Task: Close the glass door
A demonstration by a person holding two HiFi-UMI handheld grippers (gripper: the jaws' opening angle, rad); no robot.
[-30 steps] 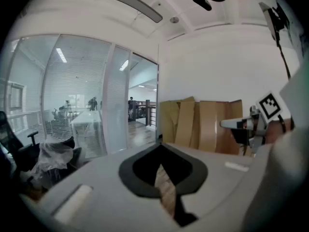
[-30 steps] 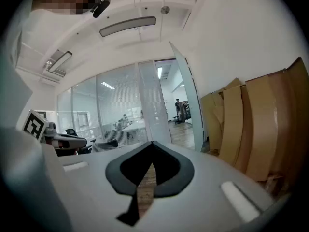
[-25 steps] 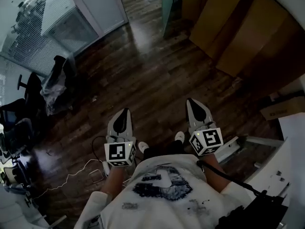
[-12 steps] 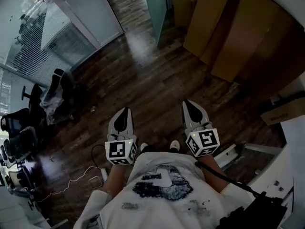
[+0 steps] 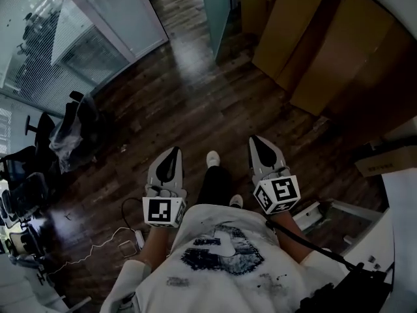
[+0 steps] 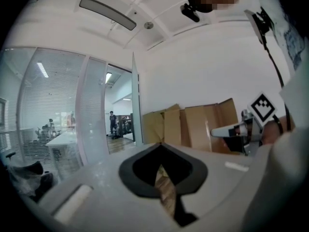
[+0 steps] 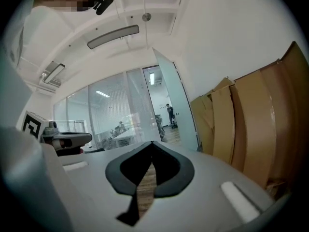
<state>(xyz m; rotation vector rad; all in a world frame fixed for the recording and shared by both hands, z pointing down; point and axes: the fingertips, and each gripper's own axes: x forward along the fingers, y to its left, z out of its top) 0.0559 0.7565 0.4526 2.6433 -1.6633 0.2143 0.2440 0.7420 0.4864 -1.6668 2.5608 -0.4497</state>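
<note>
The glass door (image 5: 215,12) is a pale green panel that stands open at the far end of the dark wood floor. It shows edge-on in the left gripper view (image 6: 136,105) and swung wide in the right gripper view (image 7: 178,103). My left gripper (image 5: 173,150) and right gripper (image 5: 255,138) are held side by side at waist height, pointing toward the doorway and still well short of the door. Both are shut with nothing between their jaws: the left tips (image 6: 160,144) meet, and so do the right tips (image 7: 152,142).
Large cardboard sheets (image 5: 326,44) lean on the right wall by the door. A glass partition (image 5: 98,25) with blinds runs along the left, with office chairs (image 5: 39,149) and floor cables (image 5: 98,246) below it. A cardboard box (image 5: 384,162) and a white desk frame (image 5: 339,207) sit at right.
The person has stepped forward, one foot now ahead between the grippers. Both grippers travelled with them toward the doorway, still shut; the door and cardboard look nearer.
</note>
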